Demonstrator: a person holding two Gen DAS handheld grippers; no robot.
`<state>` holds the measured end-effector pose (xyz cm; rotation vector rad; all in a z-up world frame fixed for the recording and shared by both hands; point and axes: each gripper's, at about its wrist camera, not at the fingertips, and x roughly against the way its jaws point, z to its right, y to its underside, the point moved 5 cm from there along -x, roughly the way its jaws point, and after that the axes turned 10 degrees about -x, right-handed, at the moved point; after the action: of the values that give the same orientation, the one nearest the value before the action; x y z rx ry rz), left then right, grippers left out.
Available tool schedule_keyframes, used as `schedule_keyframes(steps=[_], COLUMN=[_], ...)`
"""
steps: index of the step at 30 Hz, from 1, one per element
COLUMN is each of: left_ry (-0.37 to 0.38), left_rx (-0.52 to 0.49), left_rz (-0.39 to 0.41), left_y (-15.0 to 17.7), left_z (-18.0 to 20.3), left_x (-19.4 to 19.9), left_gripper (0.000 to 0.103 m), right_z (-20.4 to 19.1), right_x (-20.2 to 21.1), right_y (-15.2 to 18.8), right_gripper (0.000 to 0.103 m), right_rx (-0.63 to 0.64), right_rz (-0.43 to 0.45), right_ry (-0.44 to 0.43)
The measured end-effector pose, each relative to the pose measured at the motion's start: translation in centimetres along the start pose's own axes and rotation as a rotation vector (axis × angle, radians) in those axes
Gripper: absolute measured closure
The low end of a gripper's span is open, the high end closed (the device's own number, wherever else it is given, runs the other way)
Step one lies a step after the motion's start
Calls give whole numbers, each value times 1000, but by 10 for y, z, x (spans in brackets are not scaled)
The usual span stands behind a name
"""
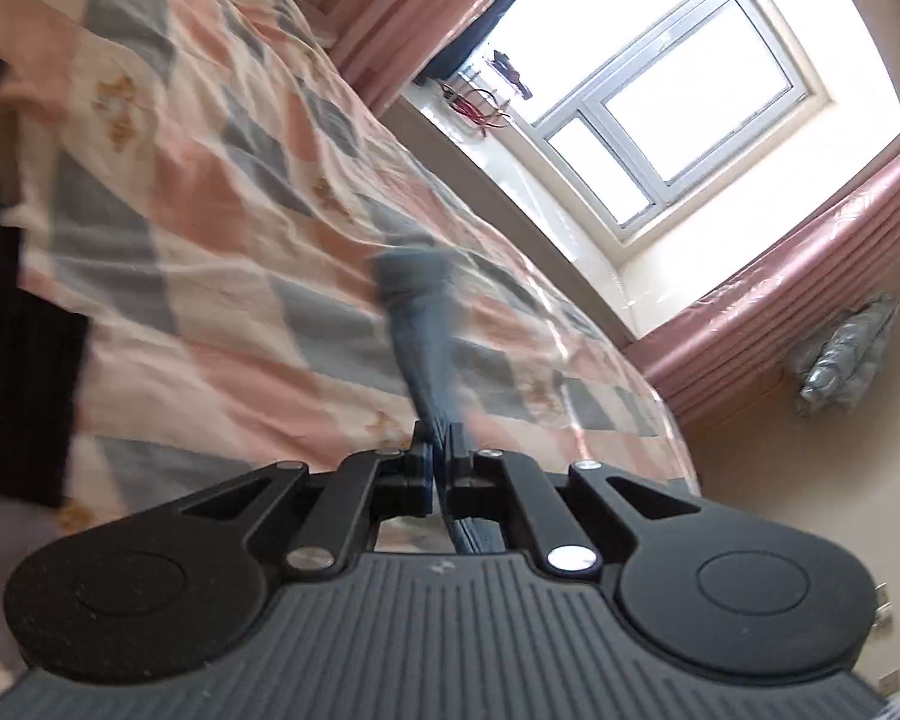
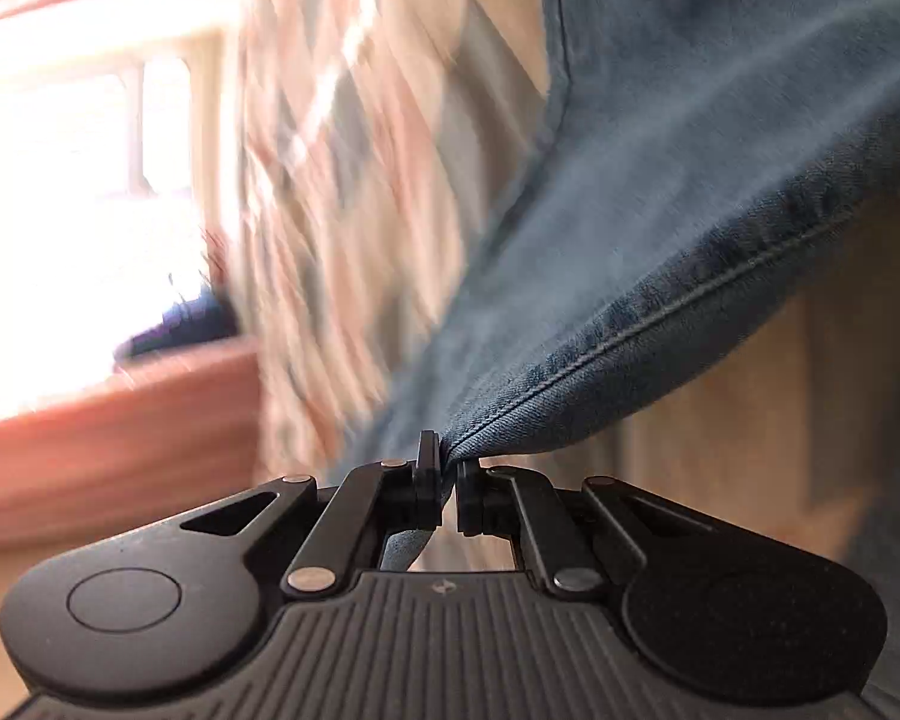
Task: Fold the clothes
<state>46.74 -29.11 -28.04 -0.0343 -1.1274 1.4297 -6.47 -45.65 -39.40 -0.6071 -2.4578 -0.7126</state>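
Jeans (image 2: 660, 192) pinched in both hand-held grippers (image 1: 441, 456) (image 2: 448, 468) over checked bedspread (image 1: 210, 180)

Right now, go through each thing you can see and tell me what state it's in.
Left gripper: jaws shut on the denim garment.
Right gripper: jaws shut on the denim garment's stitched edge.
Denim garment: lifted, hanging between the grippers.
Checked bedspread: spread out, wrinkled.
Pink curtains: drawn open.

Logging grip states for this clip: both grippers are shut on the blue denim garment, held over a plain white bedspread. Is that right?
Not quite: the bedspread is not plain white but checked in pink, grey and cream, as the left wrist view shows. The rest holds: the left gripper and right gripper are each shut on the blue denim garment.
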Motion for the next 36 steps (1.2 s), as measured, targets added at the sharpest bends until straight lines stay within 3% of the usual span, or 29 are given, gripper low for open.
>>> schedule_keyframes(steps=[2,3,6,8,11,15,18,22,25,27,30,36], left_ry=[-148,-222,-444,-555,-512,-386,-270,-126,-16,58,58,17], left_rx=[17,25,51,65,23,-113,-183,-268,-332,-374,-392,-413], left_rz=[-81,-121,-242,-308,-350,-421,-478,-566,-630,-672,-675,-661], left_y=[29,43,85,111,131,157,187,251,299,331,364,424], left_z=[-42,-63,-125,-158,-144,-80,-20,71,139,184,223,292], left_x=[1,2,8,13,17,2,-10,-10,-8,-7,1,19], left_gripper=[74,60,75,75,75,75,75,75,75,75,74,71], right_z=[16,26,54,62,61,68,76,72,68,67,65,90], right_x=[-17,-26,-44,-41,-18,34,96,173,221,234,251,228], right_y=[13,21,53,75,67,39,-7,-76,-123,-151,-191,-225], right_gripper=[80,68,62,57,57,57,57,57,57,57,58,59], right_rx=[45,61,108,165,295,438,493,537,554,594,666,1106], right_rz=[-55,-82,-160,-199,-195,-75,76,283,383,363,318,-89], right_ry=[124,188,281,306,379,492,528,556,551,534,505,509])
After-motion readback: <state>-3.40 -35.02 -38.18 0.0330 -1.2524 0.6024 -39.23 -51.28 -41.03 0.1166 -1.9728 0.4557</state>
